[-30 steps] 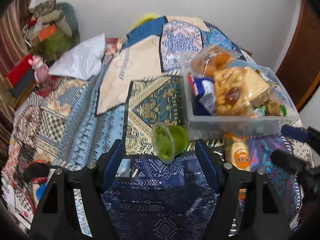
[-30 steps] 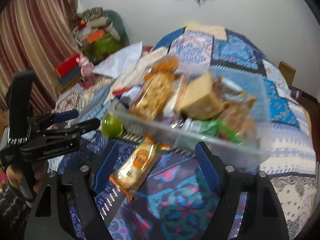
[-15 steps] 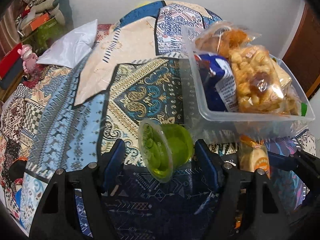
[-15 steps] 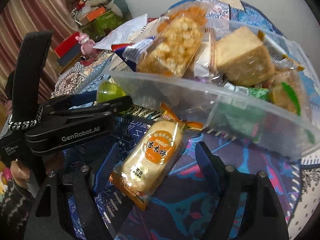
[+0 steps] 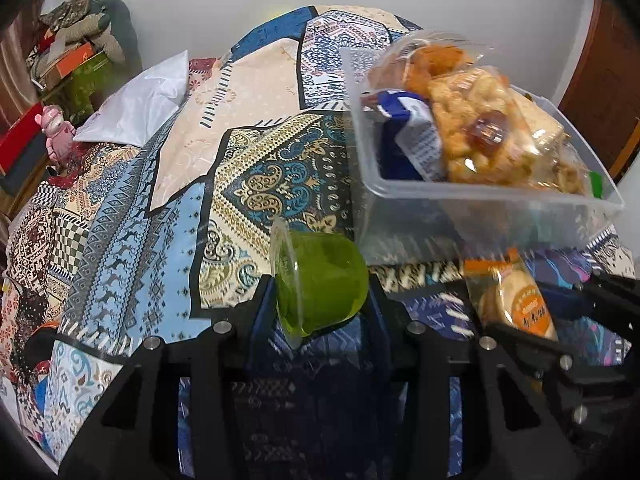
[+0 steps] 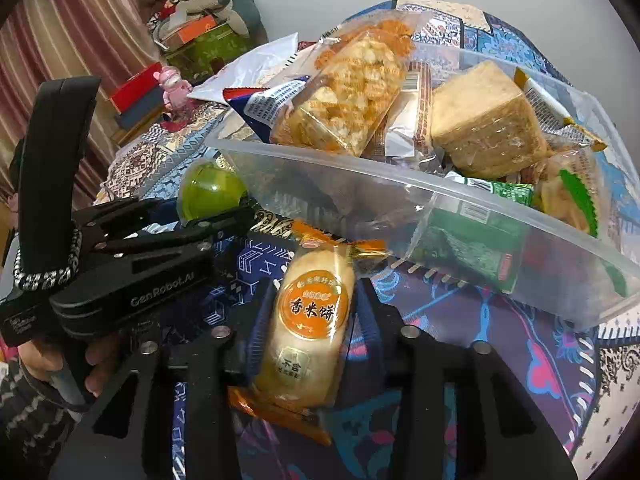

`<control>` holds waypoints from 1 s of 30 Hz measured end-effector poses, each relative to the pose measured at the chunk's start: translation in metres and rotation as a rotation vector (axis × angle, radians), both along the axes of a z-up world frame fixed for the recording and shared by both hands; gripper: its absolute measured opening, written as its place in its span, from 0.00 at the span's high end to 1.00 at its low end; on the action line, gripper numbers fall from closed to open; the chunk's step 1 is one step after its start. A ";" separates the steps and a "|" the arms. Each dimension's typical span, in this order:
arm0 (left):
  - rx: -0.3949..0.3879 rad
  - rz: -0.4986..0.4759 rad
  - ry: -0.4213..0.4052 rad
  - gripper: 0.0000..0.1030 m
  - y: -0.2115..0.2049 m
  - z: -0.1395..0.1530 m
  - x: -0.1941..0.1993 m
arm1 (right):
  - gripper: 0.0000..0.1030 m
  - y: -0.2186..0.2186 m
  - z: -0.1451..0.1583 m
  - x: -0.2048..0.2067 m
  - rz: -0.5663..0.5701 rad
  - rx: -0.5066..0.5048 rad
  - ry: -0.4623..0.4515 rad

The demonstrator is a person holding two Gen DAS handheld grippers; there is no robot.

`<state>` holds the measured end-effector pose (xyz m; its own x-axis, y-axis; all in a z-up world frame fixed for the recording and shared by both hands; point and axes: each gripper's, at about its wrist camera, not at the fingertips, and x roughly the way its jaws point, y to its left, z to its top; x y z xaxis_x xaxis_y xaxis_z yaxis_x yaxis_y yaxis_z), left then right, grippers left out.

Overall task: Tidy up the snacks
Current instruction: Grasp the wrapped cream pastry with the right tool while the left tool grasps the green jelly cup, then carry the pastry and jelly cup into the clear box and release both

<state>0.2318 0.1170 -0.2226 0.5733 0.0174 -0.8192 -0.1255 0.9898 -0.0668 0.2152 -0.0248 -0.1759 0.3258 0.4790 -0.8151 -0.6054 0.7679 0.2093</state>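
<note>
On the patterned bedspread (image 5: 168, 216) sit two loose snacks and one clear plastic tub (image 5: 472, 204). Between the jaws of the left gripper (image 5: 320, 300) lies one green jelly cup (image 5: 320, 284), tipped on its side with its sealed rim to the left; both blue pads press against it, so the jaws grip the cup. The right gripper (image 6: 310, 320) has its jaws closed against one rice cracker packet (image 6: 312, 320) with an orange round label, which lies lengthwise between the pads just in front of the tub's near wall. The tub holds several wrapped snacks heaped above its rim: one puffed-rice bar (image 6: 348, 96) in clear wrap, one blue-and-white packet (image 6: 260, 108), one tan block-shaped cake (image 6: 484, 124), one green packet (image 6: 508, 196), and others I cannot count, partly hidden.

The bed is covered in patchwork of blue, cream and dark prints. One white pillow (image 5: 140, 108) lies toward the far left, one pink toy figure (image 5: 58, 130) beside it. Boxes and cloth are stacked in the corner (image 5: 76, 56) against a plain white wall, with a striped curtain (image 6: 72, 28) at left.
</note>
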 end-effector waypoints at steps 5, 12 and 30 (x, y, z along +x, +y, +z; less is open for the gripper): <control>0.003 -0.001 -0.015 0.58 -0.004 0.010 -0.016 | 0.64 -0.006 0.010 -0.004 0.001 0.017 -0.031; 0.000 -0.007 -0.082 0.58 -0.013 0.044 -0.036 | 0.64 -0.023 0.036 -0.009 -0.024 0.056 -0.088; -0.064 -0.106 -0.222 0.58 -0.066 0.119 -0.015 | 0.64 -0.098 0.102 0.016 -0.188 0.153 -0.239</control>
